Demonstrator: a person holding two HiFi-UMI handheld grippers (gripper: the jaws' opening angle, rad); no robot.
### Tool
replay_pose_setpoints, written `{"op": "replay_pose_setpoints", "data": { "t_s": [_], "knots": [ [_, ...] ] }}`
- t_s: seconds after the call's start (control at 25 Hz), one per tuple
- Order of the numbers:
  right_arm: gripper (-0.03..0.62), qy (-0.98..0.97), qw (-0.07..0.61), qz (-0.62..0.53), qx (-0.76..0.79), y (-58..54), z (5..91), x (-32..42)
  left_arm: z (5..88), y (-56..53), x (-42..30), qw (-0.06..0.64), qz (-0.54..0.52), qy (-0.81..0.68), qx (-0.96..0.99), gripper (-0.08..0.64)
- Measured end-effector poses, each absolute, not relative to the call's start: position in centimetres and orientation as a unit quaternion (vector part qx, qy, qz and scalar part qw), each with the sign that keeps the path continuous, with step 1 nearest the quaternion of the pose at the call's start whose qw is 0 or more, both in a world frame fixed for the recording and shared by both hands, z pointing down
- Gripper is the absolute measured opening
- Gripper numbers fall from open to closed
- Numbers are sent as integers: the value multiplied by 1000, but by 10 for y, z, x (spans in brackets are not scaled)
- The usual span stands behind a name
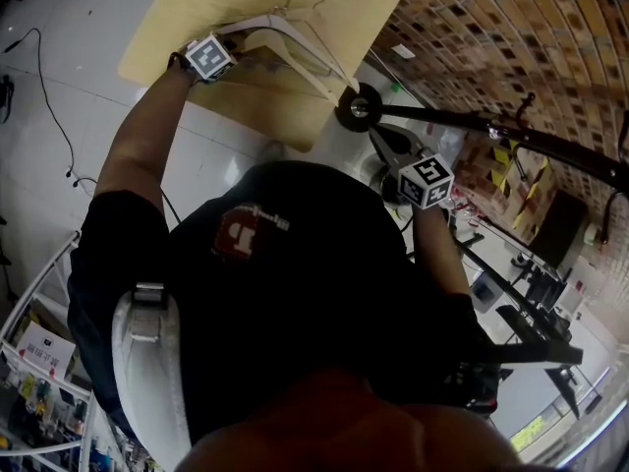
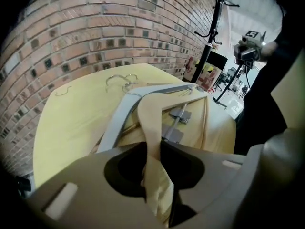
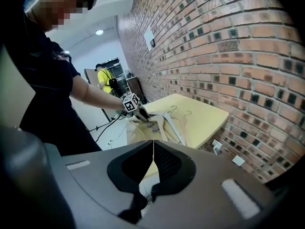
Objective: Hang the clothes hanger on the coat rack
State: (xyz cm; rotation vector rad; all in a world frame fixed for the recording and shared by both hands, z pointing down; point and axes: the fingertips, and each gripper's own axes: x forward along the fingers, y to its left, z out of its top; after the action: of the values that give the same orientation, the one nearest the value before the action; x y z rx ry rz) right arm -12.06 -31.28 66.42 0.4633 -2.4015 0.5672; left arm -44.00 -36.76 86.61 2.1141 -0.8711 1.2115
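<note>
L gripper (image 2: 152, 152): fingers clenched on one arm of the pale cream wooden clothes hanger (image 2: 148, 112), which runs up btwn them. Hanger lies on the pale yellow counter (image 2: 66, 123), in a loose pile w/ a grey-white hanger (image 2: 116, 120) just beside it & a clip hanger w/ grey metal clips (image 2: 178, 123) close by. Wire hooks (image 2: 119, 80) point twd the counter's edge by the red-brown brick wall (image 2: 95, 32). R gripper (image 3: 153, 151): fingers clenched together, nothing btwn them, held off the counter, well apart from the pile. Black metal coat rack (image 2: 211, 27) stands on the floor past the counter's corner, near the wall; cream hanger not yet on it.
</note>
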Motion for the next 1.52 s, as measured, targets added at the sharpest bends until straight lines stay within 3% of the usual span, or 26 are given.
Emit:
{"op": "replay_pose_setpoints", "data": {
  "t_s": [0.36,0.8,1.24,1.52],
  "knots": [
    [20,-910,301,223,179,-315,664,-117,835,-370,-439,295,394,-331,805,89],
    [18,-921,278,201,187,-332,648,-104,696,-372,-408,271,212,-424,838,89],
    [18,-951,183,151,198,-334,565,-9,543,-364,-244,222,88,-407,881,89],
    [18,-952,156,146,221,-323,556,79,440,-367,-132,170,21,-362,916,89]
  ]
}}
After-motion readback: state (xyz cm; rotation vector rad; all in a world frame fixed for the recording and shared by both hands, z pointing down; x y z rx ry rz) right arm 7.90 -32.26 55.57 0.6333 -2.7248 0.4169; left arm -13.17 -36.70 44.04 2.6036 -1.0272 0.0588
